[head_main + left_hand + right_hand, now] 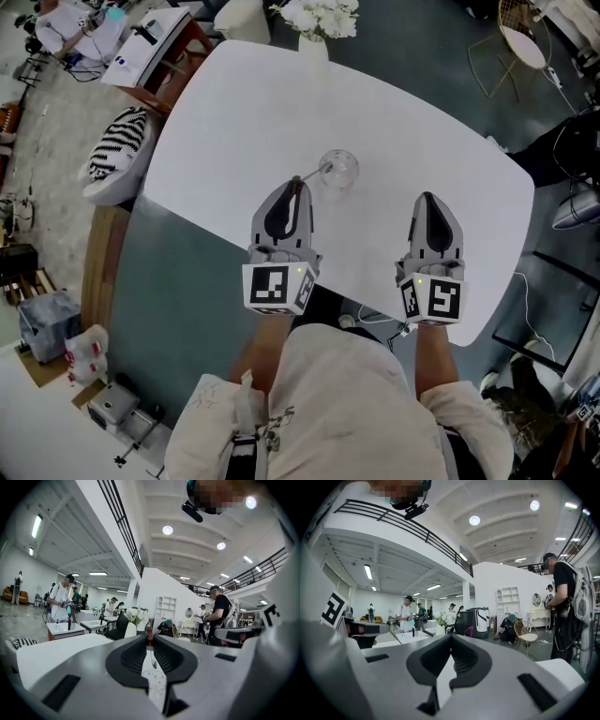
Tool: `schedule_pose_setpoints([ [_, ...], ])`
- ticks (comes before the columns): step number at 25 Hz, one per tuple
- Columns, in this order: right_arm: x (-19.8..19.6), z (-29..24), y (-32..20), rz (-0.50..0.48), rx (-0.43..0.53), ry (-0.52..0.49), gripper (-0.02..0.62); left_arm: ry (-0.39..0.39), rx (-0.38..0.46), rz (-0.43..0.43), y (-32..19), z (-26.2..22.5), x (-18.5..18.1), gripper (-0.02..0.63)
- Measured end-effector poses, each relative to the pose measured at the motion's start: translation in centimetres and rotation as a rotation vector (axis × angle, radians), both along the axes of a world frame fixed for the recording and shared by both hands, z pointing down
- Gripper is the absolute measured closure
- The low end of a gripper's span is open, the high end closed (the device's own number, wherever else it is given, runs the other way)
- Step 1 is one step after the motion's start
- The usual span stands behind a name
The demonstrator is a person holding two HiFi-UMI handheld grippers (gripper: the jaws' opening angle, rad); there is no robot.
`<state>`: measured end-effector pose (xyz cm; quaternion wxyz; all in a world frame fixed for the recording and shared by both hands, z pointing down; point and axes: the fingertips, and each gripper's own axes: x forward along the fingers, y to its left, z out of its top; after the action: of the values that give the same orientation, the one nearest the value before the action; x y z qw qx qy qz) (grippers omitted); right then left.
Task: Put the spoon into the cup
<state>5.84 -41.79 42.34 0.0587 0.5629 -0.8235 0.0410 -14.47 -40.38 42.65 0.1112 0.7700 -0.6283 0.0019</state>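
A clear glass cup point(338, 171) stands on the white table point(262, 112), near its front edge. My left gripper point(298, 181) hovers just left of it, shut on the handle end of a thin spoon point(315, 172) that reaches across to the cup's rim. In the left gripper view the spoon point(152, 660) hangs below the joined tips of the left gripper point(149, 638), its bowl just over the cup point(157, 680). My right gripper point(427, 197) is held to the right of the cup with nothing in it. In its own view the right gripper point(451, 637) has its tips together.
A white vase of white flowers point(317, 23) stands at the table's far edge. A striped cushion point(117, 150) lies on a bench to the left, a wire chair point(514, 47) stands at the far right, and cables lie on the floor by the table's right end. People stand in the hall beyond.
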Motion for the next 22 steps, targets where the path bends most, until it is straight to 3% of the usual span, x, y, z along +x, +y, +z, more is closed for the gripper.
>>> schedule_pose_setpoints([
  [14, -1.9, 6.2, -4.4, 0.012, -0.084, 0.024, 0.607, 0.059, -0.194, 0.056, -4.8, 10.7, 0.9, 0.563],
  [22, -3.0, 8.6, -4.3, 0.022, -0.146, 0.039, 0.607, 0.072, -0.255, 0.088, -6.2, 14.3, 1.0, 0.563],
])
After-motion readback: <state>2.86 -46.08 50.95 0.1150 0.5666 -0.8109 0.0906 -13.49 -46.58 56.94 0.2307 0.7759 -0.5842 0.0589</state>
